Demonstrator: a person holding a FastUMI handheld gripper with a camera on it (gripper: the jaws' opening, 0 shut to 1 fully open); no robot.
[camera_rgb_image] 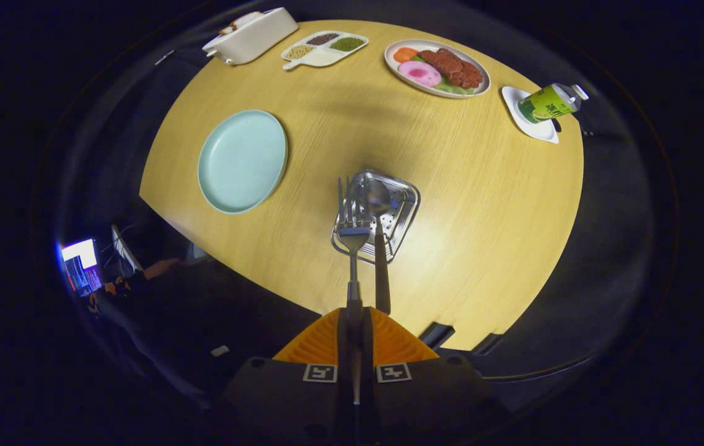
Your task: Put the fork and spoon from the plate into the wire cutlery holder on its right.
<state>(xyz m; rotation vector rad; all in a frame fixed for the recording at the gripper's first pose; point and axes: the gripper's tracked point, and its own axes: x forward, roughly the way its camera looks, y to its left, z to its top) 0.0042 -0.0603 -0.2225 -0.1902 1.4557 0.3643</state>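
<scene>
Already well along, by the look of it. Claw (pixel 355 337) closed, orange fingers (pixel 318 344) pressed on the fork (pixel 352 238) handle; spoon (pixel 380 204) handle running alongside, just right of the fork, apparently pinched in the same grip, though contact on the spoon hard to confirm. Both utensils lifted clear of the plate (pixel 242 161), pale blue and bare, well off to the left on the table (pixel 482 204). Heads of fork and spoon poised over the wire cutlery holder (pixel 404 214), directly beyond the fingers; cannot tell whether tips are inside the rim or merely above it. Pick-up judged done, carry near done. Left to do: lowering into the holder, release, withdrawal. Food plate (pixel 473 93), divided dish (pixel 321 59) and bottle (pixel 550 102) far across the table, uninvolved.
</scene>
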